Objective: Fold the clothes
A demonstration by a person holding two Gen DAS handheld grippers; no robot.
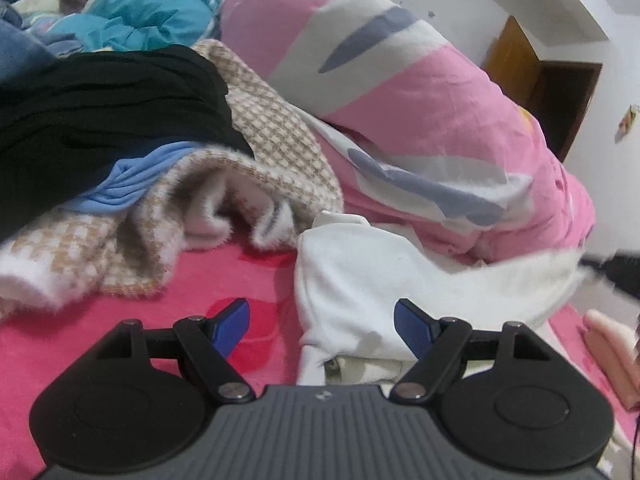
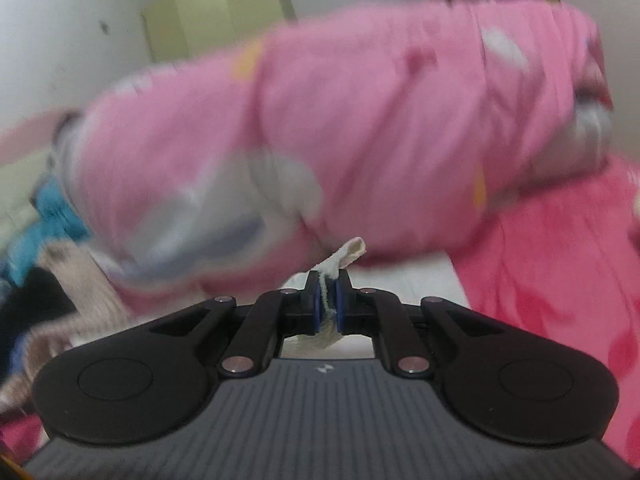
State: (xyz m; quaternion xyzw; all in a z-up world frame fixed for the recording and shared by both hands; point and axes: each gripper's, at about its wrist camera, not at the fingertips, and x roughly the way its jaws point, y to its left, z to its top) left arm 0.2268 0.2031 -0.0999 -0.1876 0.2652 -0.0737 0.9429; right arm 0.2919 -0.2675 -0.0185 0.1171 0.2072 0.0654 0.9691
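Observation:
A white garment [image 1: 368,280] lies on the pink-red bedspread [image 1: 120,340], one end stretched out to the right where the dark tip of the other gripper [image 1: 612,270] pulls it. My left gripper [image 1: 322,326] hovers open over the garment's near left part, its blue pads [image 1: 232,326] wide apart and empty. In the blurred right wrist view, my right gripper [image 2: 328,304] is shut on a strip of the white garment [image 2: 348,254], which sticks up between the pads.
A pile of clothes sits to the left: black fabric [image 1: 100,108], a light blue piece [image 1: 132,176], a beige checked fleece [image 1: 256,140]. A rolled pink quilt [image 1: 420,92] lies behind. A person lies under a teal blanket [image 1: 148,12] far back. A brown door [image 1: 560,92] stands at right.

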